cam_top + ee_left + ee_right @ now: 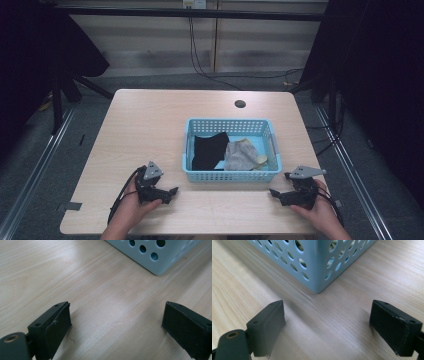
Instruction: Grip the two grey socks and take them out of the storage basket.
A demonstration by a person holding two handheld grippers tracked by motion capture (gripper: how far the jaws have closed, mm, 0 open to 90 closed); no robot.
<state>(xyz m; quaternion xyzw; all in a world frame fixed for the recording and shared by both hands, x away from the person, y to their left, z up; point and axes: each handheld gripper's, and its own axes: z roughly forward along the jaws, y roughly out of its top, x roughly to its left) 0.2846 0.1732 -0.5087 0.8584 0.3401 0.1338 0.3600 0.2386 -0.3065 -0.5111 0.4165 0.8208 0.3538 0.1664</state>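
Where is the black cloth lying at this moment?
In the high view, the black cloth lies in the left half of the blue basket, touching the grey cloth on its right.

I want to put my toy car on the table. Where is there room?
Plenty. The table is bare left of the blue basket, and behind it around the small round hole. The near edge is busier: the left gripper and right gripper rest there, both open. The basket already holds a black cloth and a grey cloth.
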